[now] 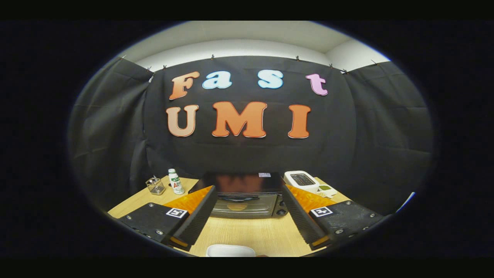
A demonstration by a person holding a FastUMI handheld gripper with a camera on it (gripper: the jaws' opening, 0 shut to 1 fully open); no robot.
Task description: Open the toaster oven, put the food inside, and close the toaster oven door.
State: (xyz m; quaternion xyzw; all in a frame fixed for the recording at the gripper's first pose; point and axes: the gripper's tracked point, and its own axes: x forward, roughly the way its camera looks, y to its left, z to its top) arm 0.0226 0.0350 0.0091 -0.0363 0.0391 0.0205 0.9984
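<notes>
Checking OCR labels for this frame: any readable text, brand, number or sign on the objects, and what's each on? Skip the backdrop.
None can be read.
Small bottle: printed label, too small and blurred.
Toaster oven: pale sticker on its top, blurred.
White device right of the oven: dark screen, nothing legible.
Gripper, fingers open with the oven beyond them: one square black-and-white marker on each side, a pattern, no words.

The gripper (247,220) has 2 ribbed fingers (200,216), square coded markers and silver screws on textured mounts.
</notes>
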